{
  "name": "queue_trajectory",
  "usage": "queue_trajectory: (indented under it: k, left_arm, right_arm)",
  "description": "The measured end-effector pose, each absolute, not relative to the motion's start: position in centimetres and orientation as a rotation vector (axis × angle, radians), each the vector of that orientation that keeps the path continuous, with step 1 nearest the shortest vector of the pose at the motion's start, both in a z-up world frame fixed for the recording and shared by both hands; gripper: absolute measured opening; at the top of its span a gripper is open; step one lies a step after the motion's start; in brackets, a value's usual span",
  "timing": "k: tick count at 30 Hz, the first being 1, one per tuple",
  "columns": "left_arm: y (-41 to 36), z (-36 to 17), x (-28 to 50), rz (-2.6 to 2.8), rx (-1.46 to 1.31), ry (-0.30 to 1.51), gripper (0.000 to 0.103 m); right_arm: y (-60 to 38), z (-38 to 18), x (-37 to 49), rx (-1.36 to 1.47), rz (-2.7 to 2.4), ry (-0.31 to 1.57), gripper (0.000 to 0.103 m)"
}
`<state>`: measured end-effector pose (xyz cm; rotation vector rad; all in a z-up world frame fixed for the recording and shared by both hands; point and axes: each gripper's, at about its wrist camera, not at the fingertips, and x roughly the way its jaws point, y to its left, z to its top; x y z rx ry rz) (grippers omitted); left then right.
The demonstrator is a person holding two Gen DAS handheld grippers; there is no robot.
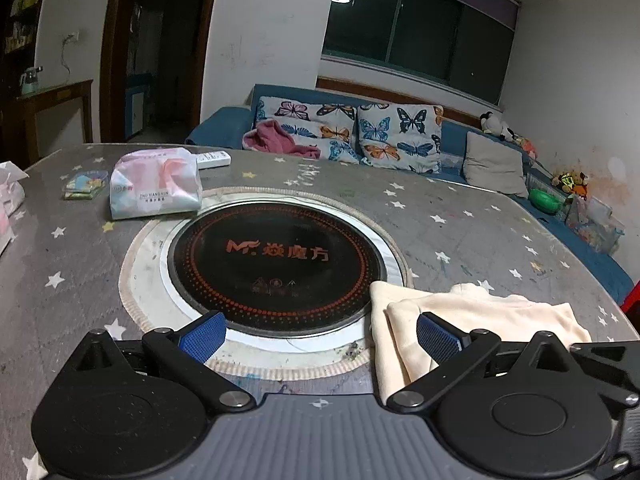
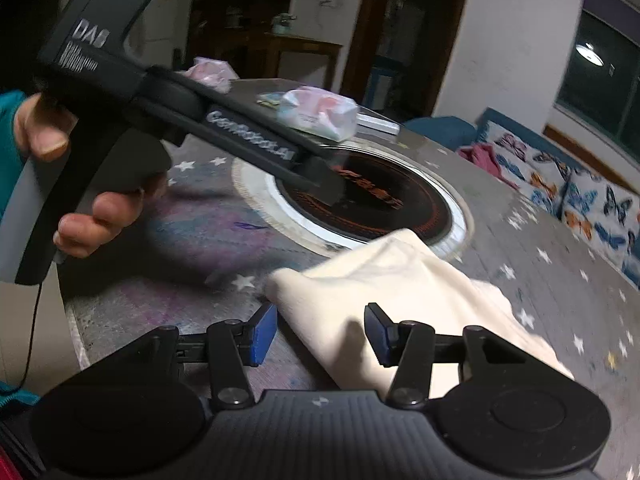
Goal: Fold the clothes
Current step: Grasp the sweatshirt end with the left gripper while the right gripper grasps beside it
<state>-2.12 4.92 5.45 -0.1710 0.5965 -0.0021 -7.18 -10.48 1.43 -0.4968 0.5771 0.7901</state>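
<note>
Lying folded on the star-print table cover [image 1: 460, 216], we see the cream garment [image 1: 480, 312] just ahead and to the right of the left gripper [image 1: 320, 336], with its left edge lapping the pale ring of the round black hotplate [image 1: 276, 260]. Jaws of that left claw stand spread wide, nothing between the blue pads [image 1: 204, 334]; the right-hand pad sits over the cloth's near corner, contact we cannot tell. Hotplate is straight ahead of it, between and beyond the fingers. Further out left of it: a pink-and-white tissue pack [image 1: 156, 186], a small card packet [image 1: 86, 185], a white remote [image 1: 214, 159]. Blue sofa [image 1: 452, 136] with butterfly cushions [image 1: 396, 136] behind the table.

From the right wrist view, the right gripper [image 2: 320, 332] is part open, pads clear of the fabric; the garment [image 2: 384, 280] lies between and beyond its fingers, one corner pointing toward the hotplate [image 2: 368, 208]. Up and left of that claw we see the person's left hand [image 2: 80, 200] on the other gripper's handle, teal sleeve [image 2: 8, 136] at the edge. That view is motion-blurred.
</note>
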Motion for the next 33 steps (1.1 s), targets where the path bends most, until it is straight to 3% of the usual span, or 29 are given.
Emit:
queue_trajectory:
  k: [7, 11, 12, 15, 28, 31, 33]
  left_arm:
    - [5.4, 5.2, -1.8, -0.010, -0.243, 0.661, 0.103]
    - [5.7, 5.1, -1.5, -0.030, -0.320, 0.688, 0.103]
    - [5.7, 5.1, -1.4, -0.036, -0.340, 0.694, 0.103]
    - [5.6, 4.9, -1.0, -0.057, -0.398, 0.716, 0.103]
    - [5.1, 2.8, 1.5, -0.132, -0.733, 0.841, 0.101]
    - [4.5, 2.1, 2.0, -0.161, -0.790, 0.863, 0.091]
    - [4.2, 1.5, 2.2, -0.182, -0.831, 0.870, 0.076]
  right_arm:
    - [-7.8, 0.1, -7.6, -0.631, 0.798, 0.535, 0.042]
    - [-7.2, -0.7, -7.8, -0.683, 0.773, 0.521, 0.031]
    - [-7.3, -0.7, -7.8, -0.679, 0.766, 0.519, 0.023]
    - [-8.0, -0.1, -7.0, -0.588, 0.765, 0.548, 0.018]
    - [-13.1, 3.5, -4.6, -0.199, 0.792, 0.623, 0.014]
    - [-13.7, 3.7, -4.9, -0.176, 0.799, 0.618, 0.014]
    - [-14.0, 3.7, -5.1, -0.164, 0.810, 0.618, 0.014]
